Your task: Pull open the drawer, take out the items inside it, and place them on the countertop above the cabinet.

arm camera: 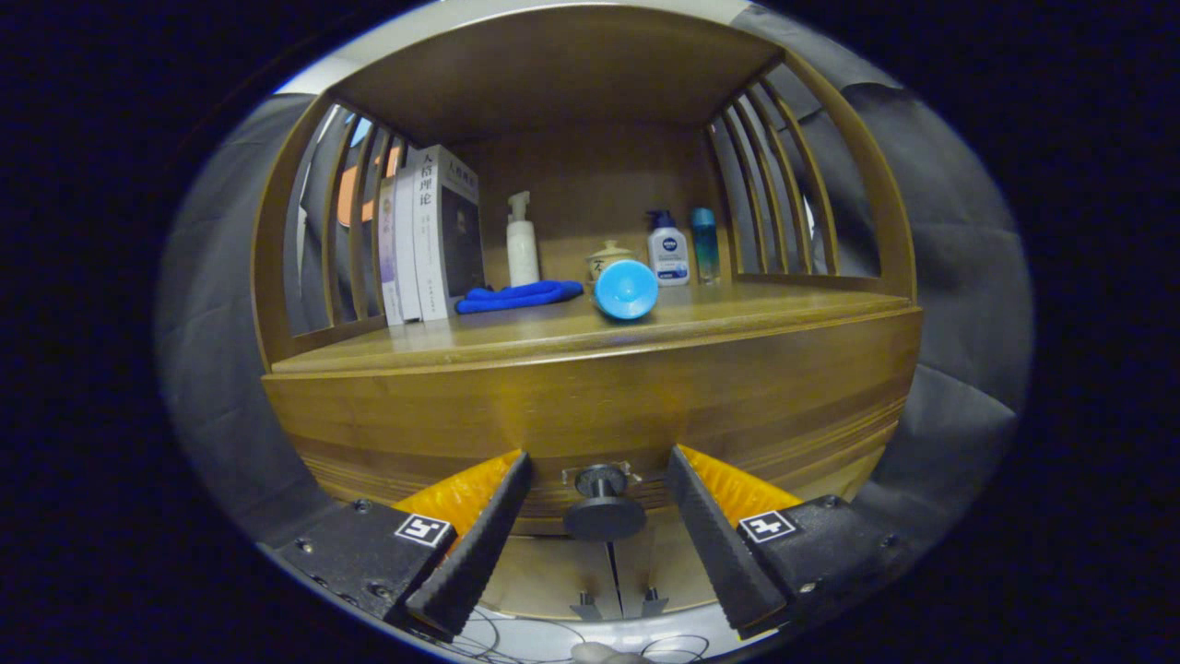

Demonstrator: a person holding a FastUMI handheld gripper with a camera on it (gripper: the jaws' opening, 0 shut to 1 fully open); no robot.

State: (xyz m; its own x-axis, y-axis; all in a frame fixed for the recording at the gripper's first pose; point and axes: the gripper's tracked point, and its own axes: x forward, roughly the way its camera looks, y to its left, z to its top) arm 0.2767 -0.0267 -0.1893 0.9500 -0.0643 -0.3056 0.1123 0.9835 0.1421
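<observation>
Facing the closed wooden drawer front (590, 406) of the brown cabinet, I hold my gripper (597, 480) with its fingers spread apart, gripping nothing. The round dark metal knob (604, 505) sits between them, touching neither finger.

Whatever the drawer holds is hidden behind its front. This scene fits two stages: a drawer about to be pulled, or one shut again after emptying. I cannot tell which.

On the countertop (737, 309), left to right: upright hardback books (429, 235) against the slatted left side; a soft blue folded cloth (518, 295) near the middle; a slim white plastic pump bottle (522, 242) behind it; a small lidded ceramic pot (608, 258); a glossy blue plastic cup (626, 289) lying on its side near the front edge; a white bottle with a blue cap (667, 249); and a translucent blue bottle (705, 242) toward the right back corner.

If a pull is intended, I judge that both ribbed pads should close squarely on the knob's narrow stem behind its disc, then draw straight back without twisting.
</observation>
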